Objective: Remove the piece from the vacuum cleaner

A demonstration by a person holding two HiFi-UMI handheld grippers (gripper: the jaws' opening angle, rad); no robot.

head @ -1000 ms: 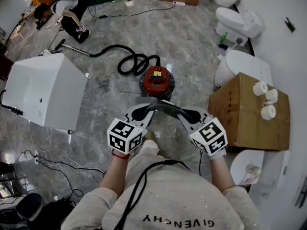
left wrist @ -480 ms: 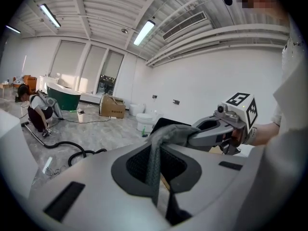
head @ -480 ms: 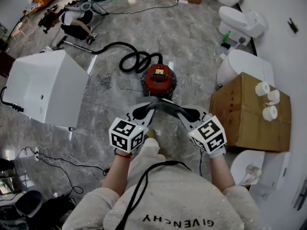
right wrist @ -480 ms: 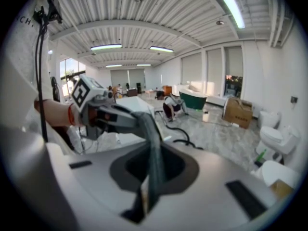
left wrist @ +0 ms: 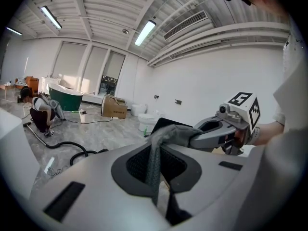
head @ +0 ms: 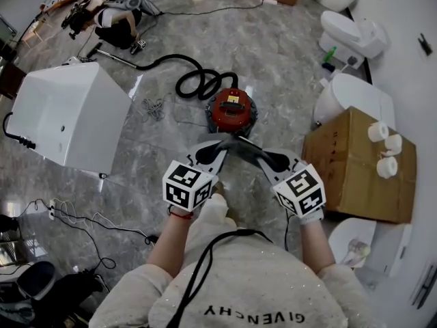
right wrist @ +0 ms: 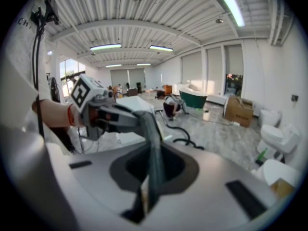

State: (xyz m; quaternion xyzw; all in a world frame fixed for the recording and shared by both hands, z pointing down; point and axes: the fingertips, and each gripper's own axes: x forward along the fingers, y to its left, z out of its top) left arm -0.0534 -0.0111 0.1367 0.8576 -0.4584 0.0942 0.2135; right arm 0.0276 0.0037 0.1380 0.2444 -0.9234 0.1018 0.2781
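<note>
On grey marbled floor stands the red vacuum cleaner.

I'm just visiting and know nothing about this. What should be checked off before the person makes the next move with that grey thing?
1. Left gripper has a firm hold: ok, jaws shut on the grey piece.
2. Right gripper has a firm hold: ok, jaws shut on the piece's other end.
3. Piece is free of the red vacuum cleaner: ok, it seems to hang only between the grippers.
4. Black hose is out of the way: ok, it is coiled on the vacuum's far side.
5. Where the piece should go: cannot tell.
</note>
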